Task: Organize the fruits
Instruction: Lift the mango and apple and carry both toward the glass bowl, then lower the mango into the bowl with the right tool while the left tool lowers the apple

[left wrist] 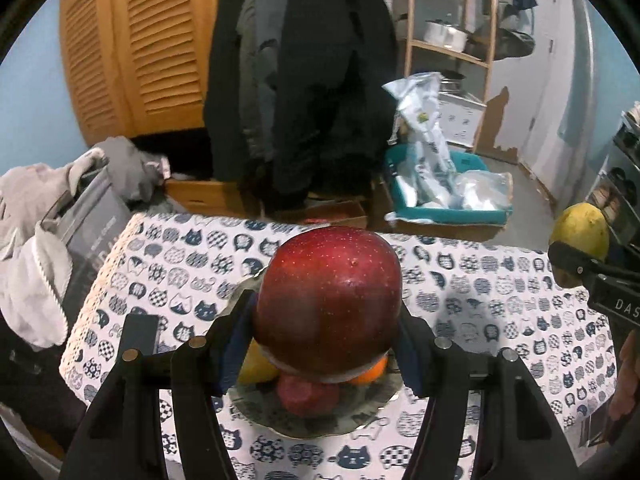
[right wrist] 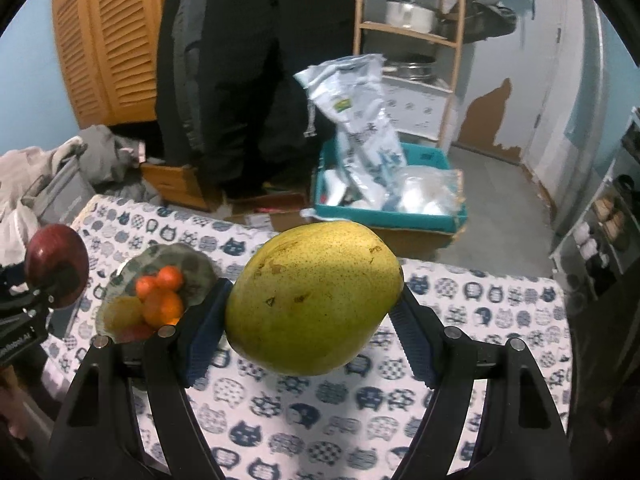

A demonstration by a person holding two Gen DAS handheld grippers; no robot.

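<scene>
Black plastic fingers of the left hand-held gripper (left wrist: pixel 328 320) pinch a glossy, speckled red apple (left wrist: pixel 328 304) above a scalloped plate (right wrist: pixel 200 268) of smooth tangerines (right wrist: pixel 162 292). Right of it, the right hand-held gripper (right wrist: pixel 314 316) clamps a matte yellow-green mango (right wrist: pixel 314 296) over the cat-print counter (right wrist: pixel 360 420).

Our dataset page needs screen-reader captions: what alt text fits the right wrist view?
The right gripper clamps a large yellow-green mango above a cat-print tablecloth. At left, a grey plate holds small oranges.
</scene>
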